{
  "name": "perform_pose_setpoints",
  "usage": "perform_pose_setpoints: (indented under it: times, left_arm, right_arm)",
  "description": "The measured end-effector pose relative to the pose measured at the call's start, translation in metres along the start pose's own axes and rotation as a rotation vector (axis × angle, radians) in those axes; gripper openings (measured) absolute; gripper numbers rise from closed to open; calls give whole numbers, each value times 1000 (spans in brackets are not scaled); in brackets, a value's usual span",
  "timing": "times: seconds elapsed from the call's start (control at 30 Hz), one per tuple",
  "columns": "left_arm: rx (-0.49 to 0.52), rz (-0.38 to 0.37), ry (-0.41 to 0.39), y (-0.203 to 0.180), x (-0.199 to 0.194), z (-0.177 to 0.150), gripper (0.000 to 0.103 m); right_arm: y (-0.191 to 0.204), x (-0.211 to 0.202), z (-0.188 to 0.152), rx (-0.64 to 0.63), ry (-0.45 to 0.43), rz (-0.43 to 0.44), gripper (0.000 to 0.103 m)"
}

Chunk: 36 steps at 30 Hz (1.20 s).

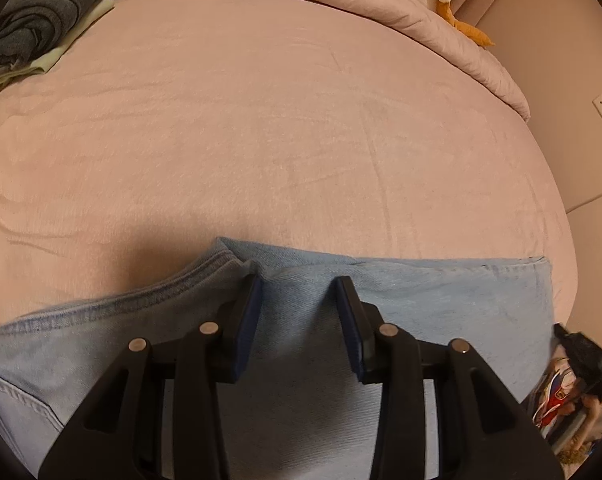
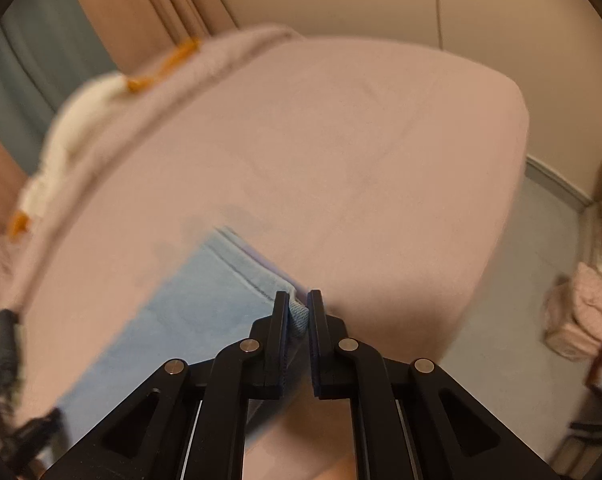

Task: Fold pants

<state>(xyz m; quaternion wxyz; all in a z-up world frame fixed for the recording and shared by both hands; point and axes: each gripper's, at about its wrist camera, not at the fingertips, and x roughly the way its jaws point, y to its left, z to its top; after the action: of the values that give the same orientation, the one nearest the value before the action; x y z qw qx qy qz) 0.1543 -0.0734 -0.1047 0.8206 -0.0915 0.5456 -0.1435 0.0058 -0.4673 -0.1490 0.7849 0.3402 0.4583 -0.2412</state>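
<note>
Left wrist view: the pants (image 1: 401, 292), light blue denim, lie flat on the pink bed (image 1: 261, 140), a long band running sideways across the lower frame.
Pants, long axis: crosswise to the left fingers (image 1: 257, 308), not along them; one end reaches far out to the right, the other runs off under and to the left.
Left gripper (image 1: 299, 312): jaws part-way apart, tips pressed down onto the denim with cloth between them; whether the pads truly pinch it I cannot tell.
Raised edge: a seamed fold of the pants stands just ahead and left of the left fingers, touching the left one.
Right wrist view: the right gripper (image 2: 299, 312) is clenched on a hemmed corner of the pants (image 2: 205, 292), the denim caught between both fingers (image 2: 279, 320).
Pants from the right fingers: the cloth trails away ahead and to the left; bare bed (image 2: 361, 160) lies straight ahead and to the right.
Nearer hand: each sits on the cloth, the right at its end corner, the left further along.
Judgement: the fold probably turns on carrying the right-held corner along that axis.
</note>
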Motion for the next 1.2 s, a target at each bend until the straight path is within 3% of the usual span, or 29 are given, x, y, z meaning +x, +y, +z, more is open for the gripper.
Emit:
perform_pose_setpoints:
  times: [0.27,0.37,0.5,0.63,0.77,1.13,1.2]
  left_arm:
    - [24,19,-24,-4,3,0,38]
    - [9,34,3,-8,-7,-5,38]
    - [-6,-86,2,-8,-35,-28,38]
    - [37,-150,107,-14,-33,-56,39]
    - [47,-133,164,-12,-22,-81,38]
    - [79,-112,150,-16,-29,-99,39]
    - [83,-104,150,-15,-30,-103,39]
  right_arm:
    - [2,9,-6,-33,-23,-65,7]
    - [3,8,-6,-34,-33,-73,7]
    - [2,6,-7,-43,-39,-77,7]
    - [0,7,-8,-40,-40,-75,7]
    - [1,7,-9,-47,-45,-90,7]
    - [3,4,-8,-52,-48,-108,8]
    - [2,2,-9,-58,-51,-102,12]
